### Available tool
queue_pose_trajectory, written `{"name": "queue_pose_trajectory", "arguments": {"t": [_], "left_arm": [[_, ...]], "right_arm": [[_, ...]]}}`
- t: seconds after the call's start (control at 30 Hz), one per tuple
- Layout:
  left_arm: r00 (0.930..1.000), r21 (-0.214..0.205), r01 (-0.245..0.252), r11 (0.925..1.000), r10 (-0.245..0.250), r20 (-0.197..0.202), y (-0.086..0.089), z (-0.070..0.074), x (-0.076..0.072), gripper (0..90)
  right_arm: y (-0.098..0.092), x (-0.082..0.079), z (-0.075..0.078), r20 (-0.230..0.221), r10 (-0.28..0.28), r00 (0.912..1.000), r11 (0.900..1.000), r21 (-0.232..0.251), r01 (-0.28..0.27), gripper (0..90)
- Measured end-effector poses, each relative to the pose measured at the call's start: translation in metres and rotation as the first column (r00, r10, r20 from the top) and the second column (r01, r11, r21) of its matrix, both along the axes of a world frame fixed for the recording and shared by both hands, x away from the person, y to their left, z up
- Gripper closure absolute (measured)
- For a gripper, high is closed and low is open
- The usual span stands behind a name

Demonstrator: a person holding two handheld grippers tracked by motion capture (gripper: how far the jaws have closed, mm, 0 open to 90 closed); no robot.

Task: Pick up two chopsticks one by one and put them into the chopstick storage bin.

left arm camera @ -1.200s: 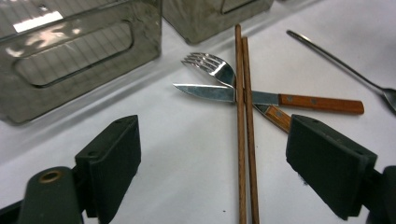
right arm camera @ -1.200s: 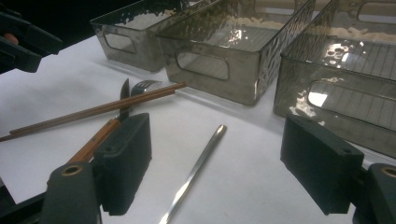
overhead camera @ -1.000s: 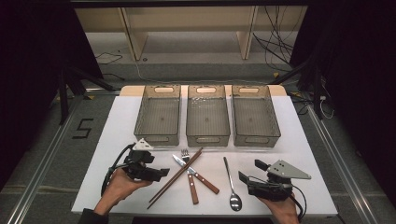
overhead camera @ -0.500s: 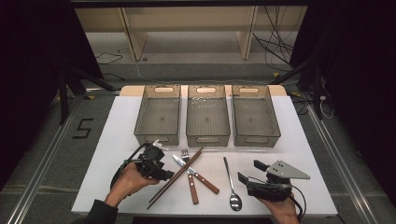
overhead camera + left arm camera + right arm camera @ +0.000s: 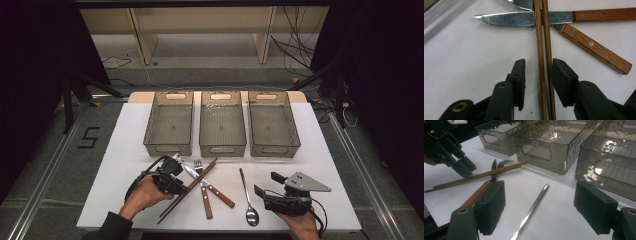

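The pair of chopsticks [image 5: 543, 75] is straddled by the just-closing, not yet touching jaws of the left gripper [image 5: 538, 75], across the knife [image 5: 524, 18] on the table [image 5: 120, 165], while the right gripper [image 5: 265, 186] is held released near the spoon [image 5: 247, 197].

The chopsticks [image 5: 544, 62] cover the middle of the knife [image 5: 524, 18] blade and run out at 6 o'clock. The fork [image 5: 522, 3] is cut off at 12 o'clock.
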State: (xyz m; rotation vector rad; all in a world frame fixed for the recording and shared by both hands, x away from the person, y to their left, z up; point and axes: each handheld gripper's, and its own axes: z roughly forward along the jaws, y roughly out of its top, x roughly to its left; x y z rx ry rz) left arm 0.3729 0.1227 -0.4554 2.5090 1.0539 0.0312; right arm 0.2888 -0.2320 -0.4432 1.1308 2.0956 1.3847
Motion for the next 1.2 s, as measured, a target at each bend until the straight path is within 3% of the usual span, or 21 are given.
{"name": "queue_pose_trajectory", "arguments": {"t": [0.53,0.63,0.97,1.1,1.2], "left_arm": [[0.9997,0.035,0.021,0.9992,-0.021,-0.016,-0.008,-0.009,0.004,77.6],[0.9998,0.035,0.017,0.9992,-0.017,-0.012,-0.008,-0.01,0.004,82.2],[0.9995,0.027,0.03,0.9992,-0.03,-0.01,-0.006,-0.009,0.004,84.9],[0.9989,0.011,0.037,0.9993,-0.037,0.027,-0.003,-0.003,0.003,85.1],[0.9986,0.002,0.041,0.9991,-0.041,0.032,0.0,0.002,0.002,85.1]], "right_arm": [[0.0,0.0,0.0,-0.001,0.004,1.0,1.0,-0.001,-0.004,26.2],[0.0,0.0,0.0,-0.002,0.002,1.0,1.0,0.002,-0.002,26.3],[0.0,0.0,0.0,-0.003,0.005,1.0,1.0,-0.002,-0.005,26.4],[0.0,0.0,-0.001,-0.004,0.007,1.0,1.0,0.0,-0.007,26.5],[0.0,0.0,-0.001,-0.004,0.008,1.0,1.0,-0.001,-0.008,26.5]]}}
